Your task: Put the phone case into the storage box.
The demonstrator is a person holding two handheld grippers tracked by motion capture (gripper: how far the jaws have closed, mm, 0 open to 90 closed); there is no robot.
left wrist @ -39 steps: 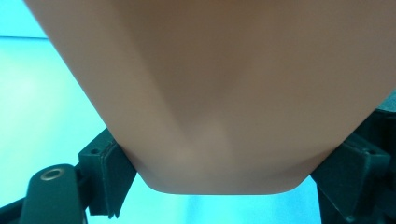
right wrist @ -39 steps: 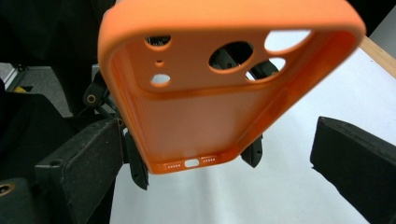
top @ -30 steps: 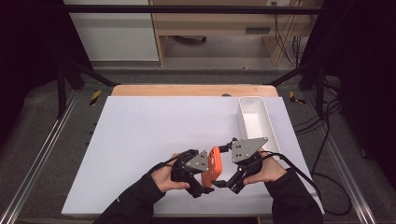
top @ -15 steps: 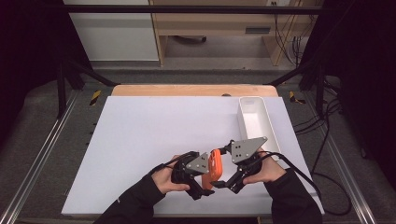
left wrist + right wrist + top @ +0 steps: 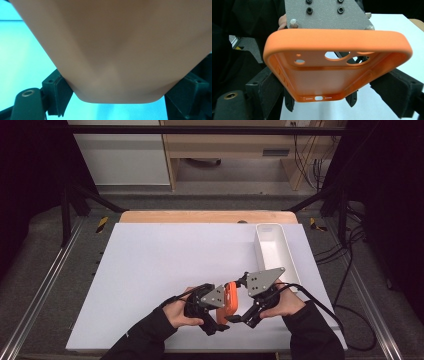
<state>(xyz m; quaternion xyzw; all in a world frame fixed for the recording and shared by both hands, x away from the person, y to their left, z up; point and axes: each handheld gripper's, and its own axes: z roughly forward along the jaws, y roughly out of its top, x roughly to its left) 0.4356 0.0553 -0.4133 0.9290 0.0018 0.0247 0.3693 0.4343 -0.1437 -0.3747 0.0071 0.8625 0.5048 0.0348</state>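
Note:
An orange phone case (image 5: 229, 301) is held up between my two grippers near the front of the white table top (image 5: 165, 265). My left gripper (image 5: 216, 320) is shut on it; in the left gripper view the case's smooth back (image 5: 112, 50) sits very close, with a black pad (image 5: 58, 90) pressed on each side. My right gripper (image 5: 239, 316) comes in from the right. Its jaws have just been closing with the case between them. In the right gripper view its pads (image 5: 270, 87) touch both long edges of the case (image 5: 337, 75), whose open inside and camera holes face the camera.
A long white tray (image 5: 272, 245) stands at the right side of the table top, just beyond my right hand. A wooden edge (image 5: 200, 216) runs along the back. Metal rails (image 5: 45, 285) flank the table, and cables (image 5: 345, 285) trail at the right.
The orange case sits a touch lower between the grippers than before. Both hands have stayed where they were.

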